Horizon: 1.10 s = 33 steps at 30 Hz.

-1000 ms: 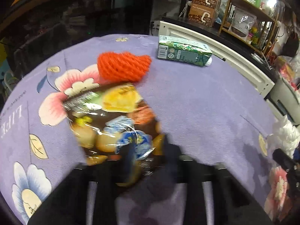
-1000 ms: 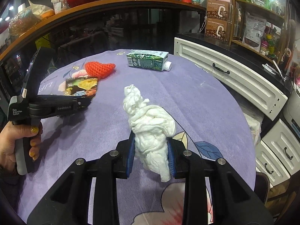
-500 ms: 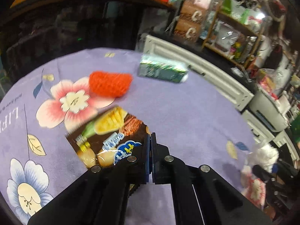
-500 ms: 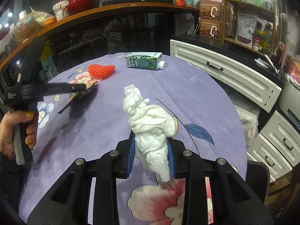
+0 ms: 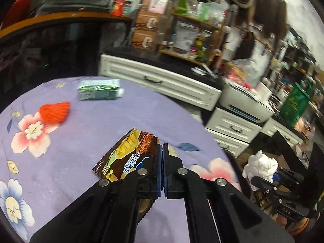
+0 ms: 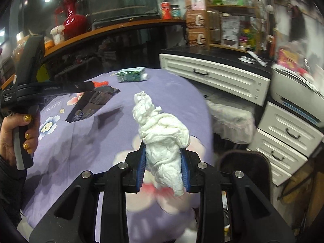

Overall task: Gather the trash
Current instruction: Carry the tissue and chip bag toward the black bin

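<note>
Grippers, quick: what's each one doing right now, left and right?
Left gripper: closed on the snack wrapper, lifted off the table.
Right gripper: closed on the wad of white tissue.

The left gripper (image 5: 162,151) is pinching fully closed, gripped by a hand (image 6: 17,135); the right gripper (image 6: 163,156) is clamping part-open, both tilting downward.

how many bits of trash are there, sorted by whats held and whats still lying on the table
Held in jaws: 2 - snack wrapper in the left gripper, crumpled white tissue wad in the right gripper
Lying on the purple tablecloth: 2 - green drink carton, orange foam fruit net
Total: 4
</note>
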Available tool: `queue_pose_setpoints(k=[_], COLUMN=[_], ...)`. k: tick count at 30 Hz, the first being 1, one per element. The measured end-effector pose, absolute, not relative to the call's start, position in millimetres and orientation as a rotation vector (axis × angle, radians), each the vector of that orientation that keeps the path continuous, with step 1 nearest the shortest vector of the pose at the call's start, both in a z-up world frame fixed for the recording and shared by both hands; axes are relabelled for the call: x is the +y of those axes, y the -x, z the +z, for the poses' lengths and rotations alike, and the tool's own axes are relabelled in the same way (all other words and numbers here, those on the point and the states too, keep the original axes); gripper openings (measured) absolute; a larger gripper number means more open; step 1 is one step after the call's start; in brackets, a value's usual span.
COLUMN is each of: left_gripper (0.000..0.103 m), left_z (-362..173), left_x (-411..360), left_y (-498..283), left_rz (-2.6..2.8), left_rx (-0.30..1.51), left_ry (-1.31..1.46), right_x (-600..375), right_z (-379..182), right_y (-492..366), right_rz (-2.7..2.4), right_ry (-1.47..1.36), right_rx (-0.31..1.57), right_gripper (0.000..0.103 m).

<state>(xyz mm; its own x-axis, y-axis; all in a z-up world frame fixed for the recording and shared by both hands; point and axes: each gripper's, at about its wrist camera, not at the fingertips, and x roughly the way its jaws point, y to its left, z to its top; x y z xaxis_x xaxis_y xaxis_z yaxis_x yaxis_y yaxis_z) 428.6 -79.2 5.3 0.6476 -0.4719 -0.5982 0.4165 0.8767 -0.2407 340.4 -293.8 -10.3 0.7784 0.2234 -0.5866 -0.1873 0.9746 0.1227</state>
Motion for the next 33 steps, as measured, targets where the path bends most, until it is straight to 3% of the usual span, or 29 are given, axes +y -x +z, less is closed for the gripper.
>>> queue_pose_setpoints(k=[12,28,31,33], left_gripper=[0.002,0.002,0.002,0.002], left_z=[33,-5,-18,-27], left_x=[-180,-311,-329,-343], left_y=[-378,-355,-358,-359], left_rz=[-0.680,-0.854,-0.879,-0.882], left_rx=[0.671,0.782,0.827,0.845], left_ry=[0.031,0.021,0.039,0.028], right_x=[-376,-472,-479,-482], right_z=[-31,-167,-185,-193], right_y=[-285,-300,-310,-312], right_rz=[0.104,-0.080,-0.120,-0.146], right_ry=[-0.141,-0.299,-0.292,-0.283], right_rx=[0.650,0.847,0.862,0.865], right_gripper=[0.030,0.032,0.044,0.059])
